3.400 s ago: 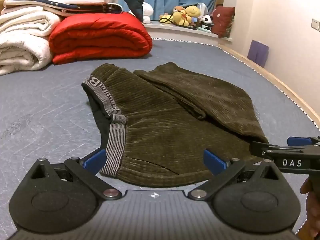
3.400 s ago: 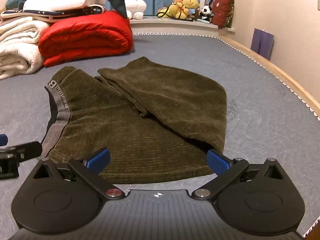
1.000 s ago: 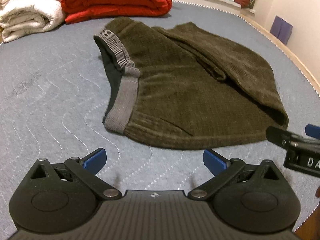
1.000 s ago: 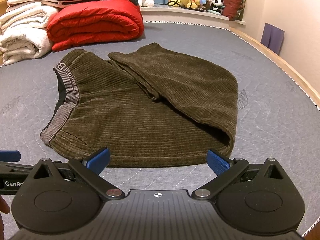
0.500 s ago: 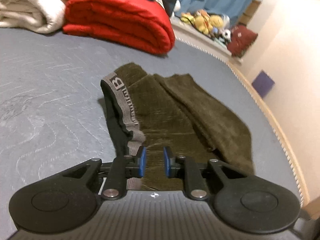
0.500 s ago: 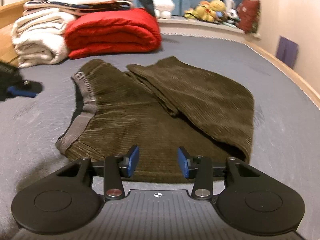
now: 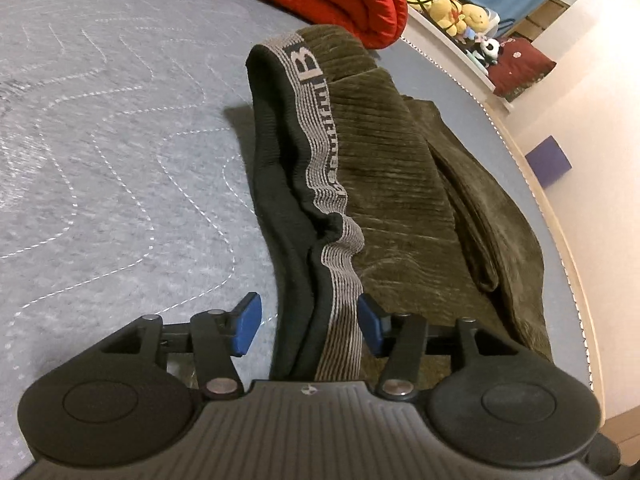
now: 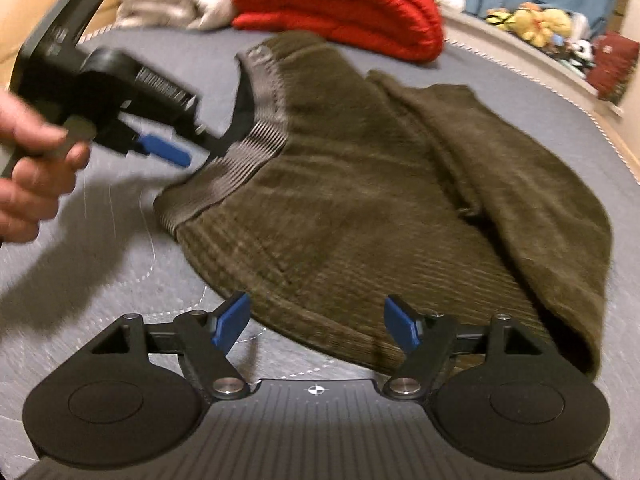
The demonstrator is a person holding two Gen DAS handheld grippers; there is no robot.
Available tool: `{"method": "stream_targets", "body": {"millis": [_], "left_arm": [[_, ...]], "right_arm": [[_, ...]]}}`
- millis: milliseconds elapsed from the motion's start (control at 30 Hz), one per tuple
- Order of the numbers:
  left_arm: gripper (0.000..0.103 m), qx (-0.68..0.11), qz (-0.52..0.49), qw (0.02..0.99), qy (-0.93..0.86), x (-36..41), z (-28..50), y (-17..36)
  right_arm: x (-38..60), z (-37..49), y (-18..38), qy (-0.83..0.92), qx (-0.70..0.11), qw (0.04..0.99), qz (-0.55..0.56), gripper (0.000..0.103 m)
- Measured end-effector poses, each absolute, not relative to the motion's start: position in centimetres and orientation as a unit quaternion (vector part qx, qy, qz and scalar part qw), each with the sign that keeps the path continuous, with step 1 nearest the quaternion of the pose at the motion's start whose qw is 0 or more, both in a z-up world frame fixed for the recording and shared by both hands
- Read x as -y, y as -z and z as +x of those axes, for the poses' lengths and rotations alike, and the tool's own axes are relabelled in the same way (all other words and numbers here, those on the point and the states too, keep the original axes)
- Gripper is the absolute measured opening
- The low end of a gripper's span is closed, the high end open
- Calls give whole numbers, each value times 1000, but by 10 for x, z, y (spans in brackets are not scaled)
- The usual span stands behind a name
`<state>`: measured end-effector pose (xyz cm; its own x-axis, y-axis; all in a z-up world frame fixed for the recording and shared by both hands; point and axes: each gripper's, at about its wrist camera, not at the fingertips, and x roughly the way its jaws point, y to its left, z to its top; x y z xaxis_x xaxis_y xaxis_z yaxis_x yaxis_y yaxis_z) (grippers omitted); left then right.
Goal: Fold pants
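While the olive corduroy pants (image 7: 400, 184) are lying folded on the grey quilted bed surface (image 7: 100, 140), the left gripper (image 7: 308, 324) is straddling the striped waistband (image 7: 340, 280) — jaws apart, not clamping. The right gripper (image 8: 316, 326) is hovering at the near folded edge, jaws likewise apart.

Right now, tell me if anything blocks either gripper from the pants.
Nothing visible does. The left gripper already has the waistband of the pants between its open jaws. The right gripper, jaws open, sits at the near edge with only bare mattress beside it.
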<state>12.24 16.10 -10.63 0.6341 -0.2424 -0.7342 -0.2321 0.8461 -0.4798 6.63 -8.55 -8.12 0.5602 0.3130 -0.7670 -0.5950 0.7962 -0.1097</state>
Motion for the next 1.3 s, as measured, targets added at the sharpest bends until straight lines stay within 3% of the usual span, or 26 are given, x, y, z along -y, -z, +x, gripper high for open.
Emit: {"method": "stream_targets", "body": {"millis": [167, 233, 367, 467, 633, 667, 800, 1100, 1300], "left_arm": [[70, -415, -245, 876, 21, -148, 131, 115], [77, -408, -238, 881, 26, -143, 134, 117], [77, -393, -210, 895, 20, -131, 139, 120], [71, -386, -191, 903, 6, -124, 144, 122], [27, -388, -204, 899, -17, -130, 147, 119], [24, -387, -210, 898, -13, -134, 146, 118], [18, -379, -191, 906, 3, -132, 133, 102], [15, -359, -142, 922, 21, -119, 74, 56], [14, -370, -159, 915, -16, -151, 20, 37]], "right_arm": [[66, 68, 106, -296, -393, 836, -243, 79], [62, 67, 110, -308, -376, 833, -266, 87], [63, 76, 110, -334, -361, 825, -278, 87], [64, 81, 109, -345, -363, 825, -261, 79], [61, 75, 108, -370, -335, 820, -279, 42], [61, 71, 107, -369, -321, 822, -291, 39], [65, 58, 100, -385, -290, 822, -304, 9], [83, 19, 77, -414, -252, 810, -329, 7], [78, -34, 55, -480, -215, 780, -338, 6]]}}
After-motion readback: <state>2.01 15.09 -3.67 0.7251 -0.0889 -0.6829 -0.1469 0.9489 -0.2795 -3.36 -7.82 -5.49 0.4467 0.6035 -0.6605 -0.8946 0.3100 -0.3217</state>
